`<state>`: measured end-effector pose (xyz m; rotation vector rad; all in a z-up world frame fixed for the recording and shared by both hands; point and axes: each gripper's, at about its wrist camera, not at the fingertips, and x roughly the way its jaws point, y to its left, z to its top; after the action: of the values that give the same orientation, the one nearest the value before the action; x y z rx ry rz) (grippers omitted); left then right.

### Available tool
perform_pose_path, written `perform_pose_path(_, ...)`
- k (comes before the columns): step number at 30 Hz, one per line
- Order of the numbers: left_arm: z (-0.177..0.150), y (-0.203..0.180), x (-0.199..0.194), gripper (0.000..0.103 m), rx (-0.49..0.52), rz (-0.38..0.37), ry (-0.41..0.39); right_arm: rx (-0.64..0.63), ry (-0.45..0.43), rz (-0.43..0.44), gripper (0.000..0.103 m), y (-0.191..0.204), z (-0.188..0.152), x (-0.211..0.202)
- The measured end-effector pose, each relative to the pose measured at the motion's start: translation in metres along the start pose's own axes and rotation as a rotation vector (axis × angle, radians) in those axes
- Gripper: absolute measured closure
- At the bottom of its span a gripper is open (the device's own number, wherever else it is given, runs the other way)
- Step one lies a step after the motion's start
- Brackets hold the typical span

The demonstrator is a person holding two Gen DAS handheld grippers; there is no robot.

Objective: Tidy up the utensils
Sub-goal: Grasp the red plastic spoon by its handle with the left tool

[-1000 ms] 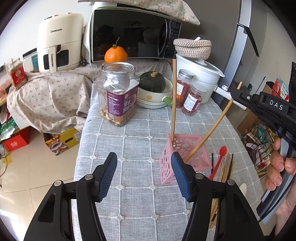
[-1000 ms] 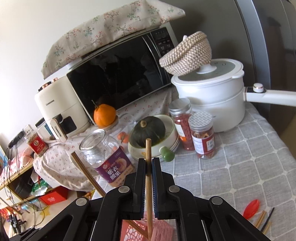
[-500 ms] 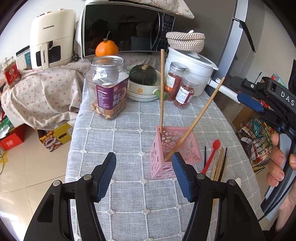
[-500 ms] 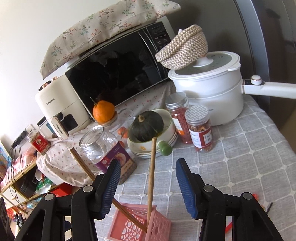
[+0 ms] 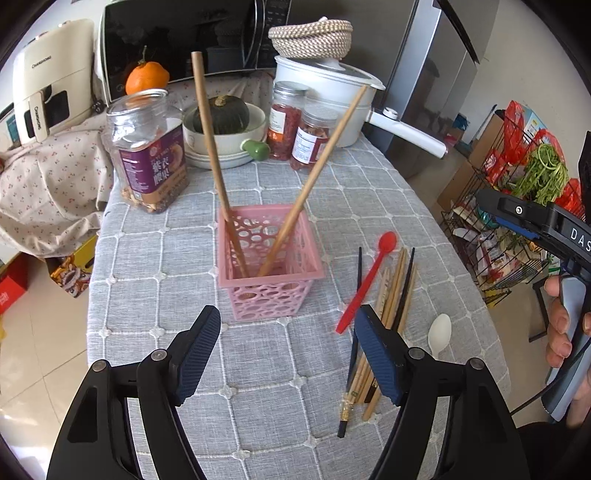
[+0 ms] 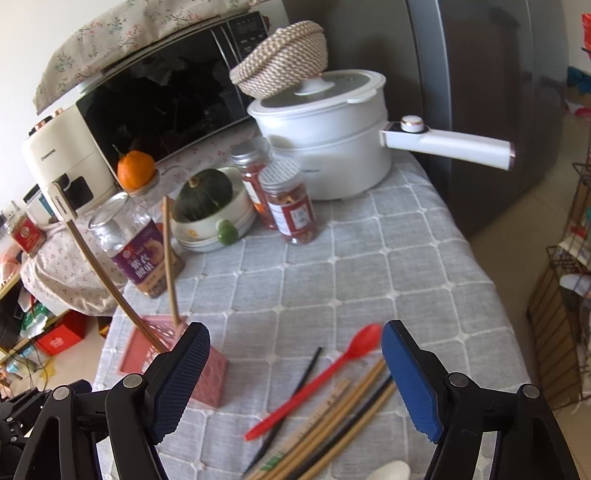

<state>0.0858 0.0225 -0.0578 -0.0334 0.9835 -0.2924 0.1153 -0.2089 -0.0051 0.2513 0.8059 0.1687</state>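
Since a second ago the right gripper point(image 6: 291, 363) has let go of the wooden chopstick it was pinching and drawn back from the pink basket point(image 5: 266, 258), and its jaws are opening now with nothing between them. That chopstick now stands in the basket, so two wooden chopsticks point(image 5: 212, 155) lean there in a V, one tilted toward the jar of nuts point(image 5: 149, 151) and the other toward the white pot point(image 5: 328, 99). In the right wrist view the open pads hang above the loose utensils on the grey checked tablecloth point(image 6: 388, 266): a red spoon point(image 6: 325, 373), a black chopstick beside it, and a bundle of wooden and black chopsticks point(image 6: 332, 428) running toward the lower edge, with the bowl of a white spoon point(image 6: 391, 472) just showing at the bottom. The left gripper point(image 5: 286, 354) is also wide and its jaws are opening, empty, hovering over bare cloth just in front of the basket, with its right-hand pad in front of the bundle of chopsticks. From the left wrist view the basket sits near the middle of the table, the red spoon and chopsticks lie just to its right, and the white spoon lies beyond them near the table edge. A hand point(image 5: 565, 332) grips the handle of the right gripper at the right edge of that view. Behind the basket stand a bowl holding a dark green squash point(image 5: 221, 114), two red-filled jars point(image 5: 295, 125) and the microwave point(image 5: 177, 33).
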Motion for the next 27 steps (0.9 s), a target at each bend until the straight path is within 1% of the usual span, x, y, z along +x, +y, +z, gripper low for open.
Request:
perform_pose_path(7, -0.002, -0.049, 0.018, 0.025, 0.089, -0.021, 0.074, 0.051, 0.102, -0.085, 0.021, -0.048, -0.019, -0.005)
perform_pose_path(10, 0.0, -0.071, 0.028, 0.025, 0.127, -0.033, 0.109, 0.074, 0.135, -0.108, 0.021, -0.067, -0.026, -0.006)
perform_pose_path(14, 0.004, -0.099, 0.043, 0.025, 0.178, -0.035, 0.132, 0.105, 0.182, -0.132, 0.021, -0.089, -0.036, -0.006)
perform_pose_path(17, 0.016, -0.114, 0.06, 0.026, 0.192, -0.032, 0.153, 0.131, 0.226, -0.135, 0.021, -0.104, -0.044, -0.004)
perform_pose_path(20, 0.034, -0.123, 0.082, 0.033, 0.181, -0.038, 0.161, 0.136, 0.261, -0.143, 0.021, -0.112, -0.051, -0.001)
perform_pose_path(24, 0.058, -0.133, 0.119, 0.049, 0.17, -0.046, 0.191, 0.106, 0.285, -0.132, 0.021, -0.113, -0.053, 0.002)
perform_pose_path(26, 0.068, -0.14, 0.137, 0.054, 0.18, -0.048, 0.2, 0.09, 0.282, -0.137, 0.021, -0.115, -0.053, 0.002)
perform_pose_path(27, 0.072, -0.143, 0.145, 0.058, 0.186, -0.045, 0.205, 0.087, 0.283, -0.142, 0.021, -0.117, -0.052, 0.002)
